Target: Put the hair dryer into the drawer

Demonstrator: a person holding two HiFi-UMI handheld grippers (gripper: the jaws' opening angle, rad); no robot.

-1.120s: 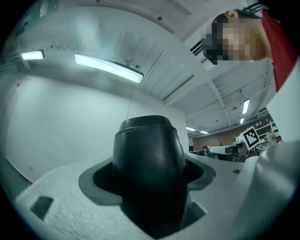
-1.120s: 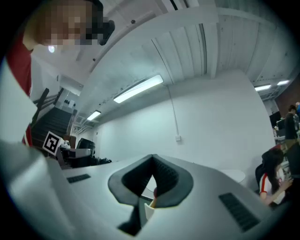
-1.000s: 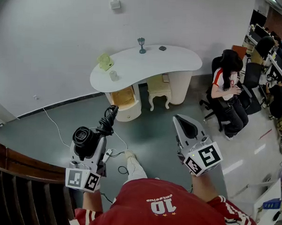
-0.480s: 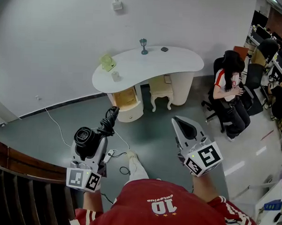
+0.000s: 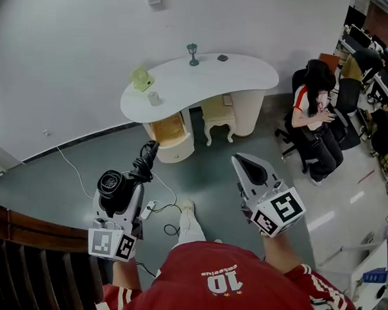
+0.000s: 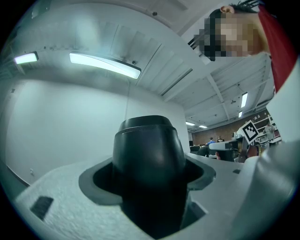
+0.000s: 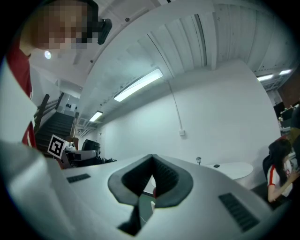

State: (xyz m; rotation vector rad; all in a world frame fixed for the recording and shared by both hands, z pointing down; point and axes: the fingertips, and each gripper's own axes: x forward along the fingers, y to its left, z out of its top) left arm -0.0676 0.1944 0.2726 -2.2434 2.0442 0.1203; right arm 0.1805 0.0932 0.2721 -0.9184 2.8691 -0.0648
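Black, smooth plastic forms the rounded, barrel-shaped hair dryer [image 5: 110, 183], which is clamped between the pale grey, grainy jaws of the left gripper [image 5: 123, 197]. Its black cord [image 5: 144, 160] bunches in a coil at the front. The right gripper [image 5: 243, 165] carries nothing; its dark ribbed pads [image 7: 164, 178] meet in a narrow V. Both tools are held over a dull grey-green floor [image 5: 206, 164] crossed by a thin white cable [image 5: 71, 171]. Ahead, a white kidney-shaped desk [image 5: 204, 78] stands against a plain white wall [image 5: 77, 37], with a small stemmed lamp [image 5: 193, 53] and a yellow-green object [image 5: 141, 79] on top. A cream stool [image 5: 218, 120] sits under it. The cream-yellow drawer [image 5: 168, 131] shows below the desk's left end, well apart from the hair dryer. A seated person [image 5: 314, 114] occupies a black chair at the right.
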